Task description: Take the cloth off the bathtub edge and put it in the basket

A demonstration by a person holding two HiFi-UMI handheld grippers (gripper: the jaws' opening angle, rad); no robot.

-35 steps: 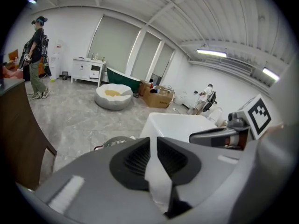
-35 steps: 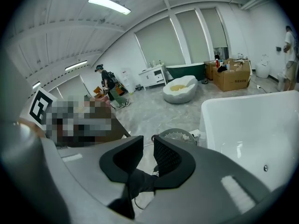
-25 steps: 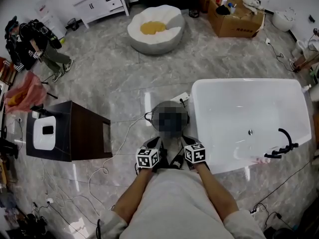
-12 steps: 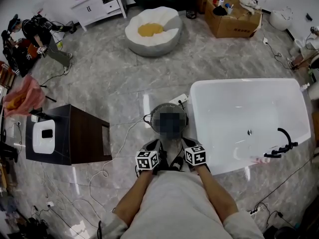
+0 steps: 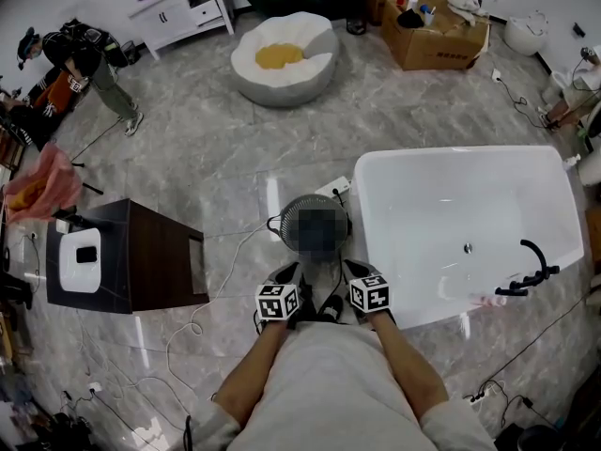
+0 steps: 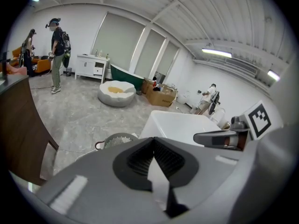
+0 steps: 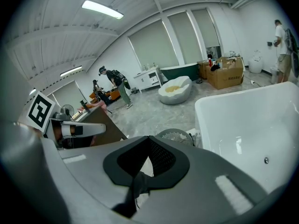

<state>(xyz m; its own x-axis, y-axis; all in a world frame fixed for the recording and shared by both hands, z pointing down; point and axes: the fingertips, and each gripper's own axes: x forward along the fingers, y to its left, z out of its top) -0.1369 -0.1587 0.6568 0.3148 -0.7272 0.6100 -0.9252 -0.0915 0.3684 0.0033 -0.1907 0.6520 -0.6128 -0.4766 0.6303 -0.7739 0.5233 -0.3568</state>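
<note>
The white bathtub (image 5: pixel 451 191) stands at the right of the head view. On its near rim, beside the black faucet (image 5: pixel 531 271), lies a small pinkish cloth (image 5: pixel 486 301). A round grey slatted basket (image 5: pixel 282 222) sits on the floor by the tub's left end, partly under a mosaic patch. Both grippers hover side by side just short of the basket. The left gripper (image 5: pixel 291 272) and the right gripper (image 5: pixel 352 267) are shut with nothing in them. In the gripper views, the left jaws (image 6: pixel 153 141) and the right jaws (image 7: pixel 148 139) meet, and the basket (image 6: pixel 117 140) (image 7: pixel 176 136) lies beyond them.
A dark cabinet (image 5: pixel 155 256) bearing a white device stands left of the grippers, with cables across the marble floor (image 5: pixel 225 158). Farther off are a white beanbag (image 5: pixel 285 56), cardboard boxes (image 5: pixel 437 26), a white drawer unit (image 5: pixel 183 7) and a person (image 5: pixel 89 59) at far left.
Both grippers stay where they were, still shut. The person at the far left has walked on a little, and the head view has shifted slightly.
</note>
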